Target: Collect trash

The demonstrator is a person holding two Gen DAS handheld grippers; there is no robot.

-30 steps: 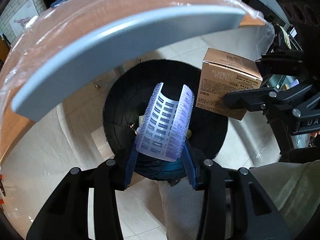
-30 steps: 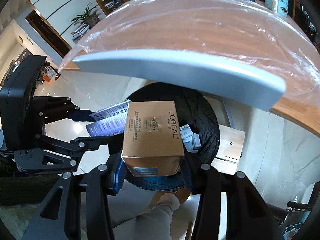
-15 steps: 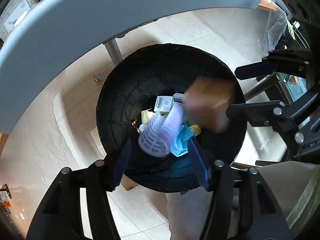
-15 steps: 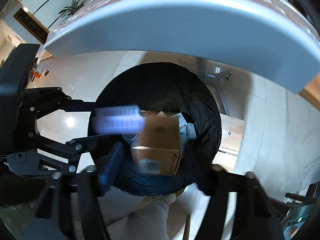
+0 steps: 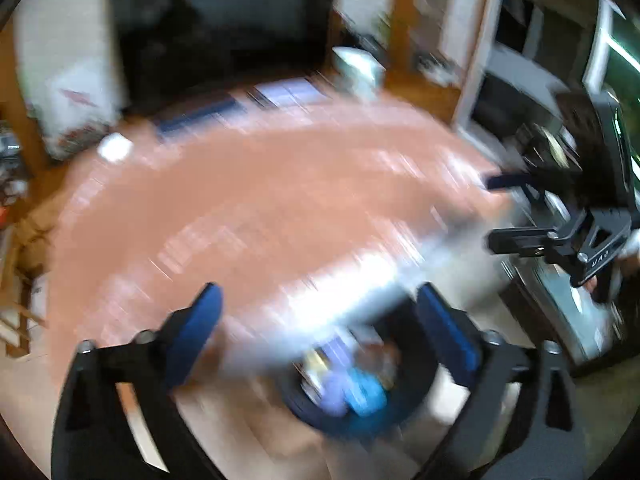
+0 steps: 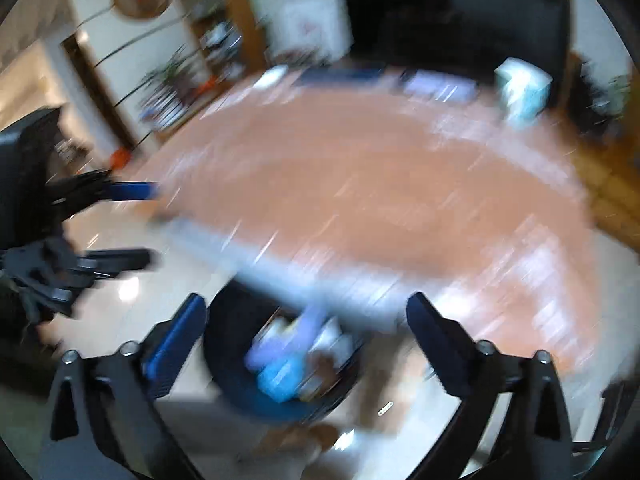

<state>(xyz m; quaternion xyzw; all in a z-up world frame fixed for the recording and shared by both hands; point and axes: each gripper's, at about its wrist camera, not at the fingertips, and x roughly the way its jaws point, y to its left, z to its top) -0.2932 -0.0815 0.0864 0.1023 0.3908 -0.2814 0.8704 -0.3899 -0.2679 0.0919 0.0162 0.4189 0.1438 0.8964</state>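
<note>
Both views are motion-blurred. My left gripper [image 5: 318,300] is open and empty, above the table edge. My right gripper [image 6: 306,312] is open and empty too. The black trash bin [image 5: 416,364] sits on the floor below the table edge, with blurred trash inside: a pale purple piece [image 5: 334,396] and a blue piece [image 5: 366,396]. The bin also shows in the right wrist view [image 6: 228,364], holding the same purple piece [image 6: 280,344] and blue piece [image 6: 280,380]. The right gripper appears at the right of the left wrist view [image 5: 500,208], and the left gripper at the left of the right wrist view [image 6: 148,224].
A wooden table [image 5: 260,200] under clear plastic fills the middle of both views. At its far edge lie a white object [image 5: 115,147], dark flat items [image 5: 200,114] and a pale box [image 6: 522,86]. A dark screen [image 5: 224,28] stands behind.
Both grippers opened and dropped the cardboard box and the purple blister sheet into the bin. Both have since swung up, so the tabletop now fills the views and the bin sits low.
</note>
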